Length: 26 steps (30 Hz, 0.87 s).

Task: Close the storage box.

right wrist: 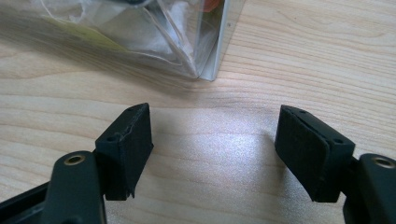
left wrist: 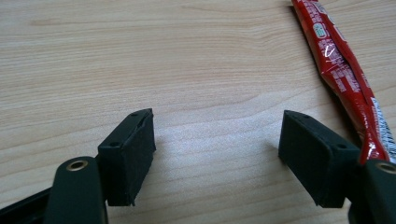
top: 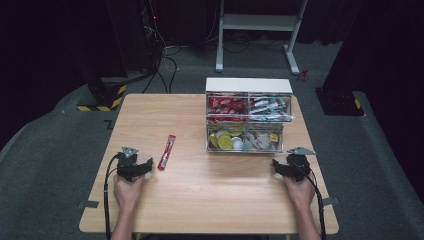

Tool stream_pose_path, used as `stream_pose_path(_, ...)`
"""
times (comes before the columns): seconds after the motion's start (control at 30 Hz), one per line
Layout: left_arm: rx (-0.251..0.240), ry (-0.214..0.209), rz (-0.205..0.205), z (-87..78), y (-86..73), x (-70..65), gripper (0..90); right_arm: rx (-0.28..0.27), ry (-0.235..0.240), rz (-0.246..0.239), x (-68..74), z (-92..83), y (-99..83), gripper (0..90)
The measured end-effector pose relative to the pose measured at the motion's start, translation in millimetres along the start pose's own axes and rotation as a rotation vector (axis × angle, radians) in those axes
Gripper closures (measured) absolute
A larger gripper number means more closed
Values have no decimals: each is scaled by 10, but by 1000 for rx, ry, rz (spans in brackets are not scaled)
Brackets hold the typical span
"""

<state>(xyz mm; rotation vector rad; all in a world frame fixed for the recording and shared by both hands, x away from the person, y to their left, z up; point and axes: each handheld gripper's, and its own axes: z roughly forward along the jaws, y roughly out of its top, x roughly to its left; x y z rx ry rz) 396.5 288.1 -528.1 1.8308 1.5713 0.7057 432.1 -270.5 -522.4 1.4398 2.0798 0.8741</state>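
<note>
The left tool [left wrist: 217, 140] rests low on the wooden surface [top: 210, 195] with its jaws standing wide apart and nothing between them; bare wood shows in the gap. Just beside its right-hand jaw in the left gripper view lies the red sachet [left wrist: 343, 70], a long, thin, glossy packet running away from the tool at a slant; it is close to that jaw, though I cannot tell whether the two touch. From the high view the same red sachet [top: 167, 152] lies flat on the surface, a little ahead of the left tool [top: 142, 167] and toward the middle, apart from the clear drawer box [top: 248, 120] at the far side. The right tool [right wrist: 214, 140] also has its jaws spread and empty over bare wood, and the near corner of the clear drawer box [right wrist: 205, 70] stands just in front of them, not touched. In the high view the right tool [top: 280, 167] sits by the lower right corner of that box, whose upper drawers hold red and silvery packets and whose lower ones hold yellow and mixed small items. Judging by this layout, the work is at a resting or starting point: neither tool grips anything. The likely next move is for the left tool to shift sideways until the sachet lies between its jaws, then close on the thin packet, low enough to catch it off the flat wood.
</note>
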Motion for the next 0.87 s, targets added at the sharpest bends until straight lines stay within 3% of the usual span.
stream_pose_path(0.87,-5,-18,3,-12,-13,-4,271,0,0,5,1,2,3,279)
